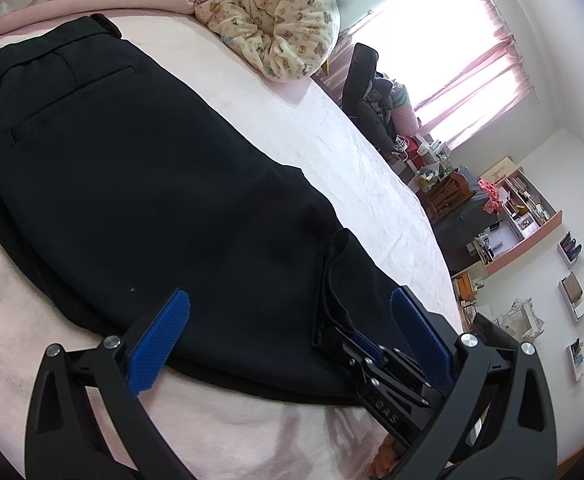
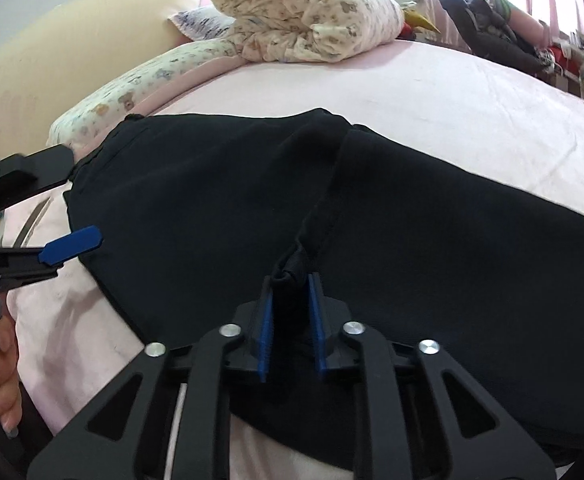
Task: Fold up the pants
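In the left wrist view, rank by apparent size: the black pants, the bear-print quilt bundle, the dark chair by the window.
1. black pants, by far the largest.
2. bear-print quilt bundle.
3. dark chair, smallest, though it stands farthest from the camera, so its true size is unsure.

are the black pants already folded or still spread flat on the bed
Folded at least once: the black pants lie doubled on the pink bed, a second layer's edge showing beneath. The right gripper has a bunched ridge of fabric between its jaws.
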`<state>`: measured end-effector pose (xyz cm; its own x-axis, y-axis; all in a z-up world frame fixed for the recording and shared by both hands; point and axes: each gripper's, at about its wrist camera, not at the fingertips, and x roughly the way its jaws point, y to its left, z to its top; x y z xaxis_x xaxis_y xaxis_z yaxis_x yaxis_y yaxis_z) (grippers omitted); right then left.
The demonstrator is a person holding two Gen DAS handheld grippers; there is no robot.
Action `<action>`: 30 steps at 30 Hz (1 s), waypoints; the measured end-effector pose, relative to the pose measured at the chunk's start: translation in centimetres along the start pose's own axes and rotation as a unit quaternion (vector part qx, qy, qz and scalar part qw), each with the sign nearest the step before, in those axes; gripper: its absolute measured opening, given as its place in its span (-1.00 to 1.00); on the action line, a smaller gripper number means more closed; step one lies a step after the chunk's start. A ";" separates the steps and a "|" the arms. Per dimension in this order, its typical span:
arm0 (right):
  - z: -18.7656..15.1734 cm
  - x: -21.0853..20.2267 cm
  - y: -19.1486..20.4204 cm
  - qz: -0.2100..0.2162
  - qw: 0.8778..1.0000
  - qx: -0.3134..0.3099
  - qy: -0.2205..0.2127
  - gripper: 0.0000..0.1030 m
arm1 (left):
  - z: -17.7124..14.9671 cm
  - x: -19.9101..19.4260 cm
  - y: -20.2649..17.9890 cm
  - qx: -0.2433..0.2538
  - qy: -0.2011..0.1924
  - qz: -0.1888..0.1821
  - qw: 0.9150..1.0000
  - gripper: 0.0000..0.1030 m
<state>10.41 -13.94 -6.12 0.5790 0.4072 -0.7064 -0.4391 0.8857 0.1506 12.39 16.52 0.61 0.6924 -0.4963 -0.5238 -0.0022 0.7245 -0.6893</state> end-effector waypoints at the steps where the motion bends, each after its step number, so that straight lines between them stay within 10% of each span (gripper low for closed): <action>1: 0.0 -0.2 0.2 0.007 1.000 -0.002 0.000 -0.39 | 0.0 0.0 0.0 0.001 0.000 0.000 1.000 0.96; 6: 0.1 -2.6 0.6 0.049 0.998 0.008 -0.044 -0.39 | 0.1 -0.2 -0.3 0.013 -0.008 0.002 1.000 0.96; 9: 1.0 -3.3 0.2 -0.005 0.997 0.007 -0.080 -0.39 | 0.1 -0.2 -0.4 0.014 -0.009 0.003 1.000 0.96; 19: 0.8 0.7 0.0 -0.056 0.998 0.006 -0.011 -0.39 | 1.9 -2.6 1.7 -0.009 -0.059 0.021 0.998 0.96; 30: -2.1 -3.7 -0.5 0.009 0.999 0.032 -0.041 -0.39 | 3.9 -8.8 12.8 -0.189 -0.103 -0.008 0.976 0.96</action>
<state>7.04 -16.40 -5.02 0.6271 0.4373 -0.6446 -0.4066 0.8896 0.2080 9.05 32.07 -1.66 0.8253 -0.3704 -0.4262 -0.2293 0.4698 -0.8524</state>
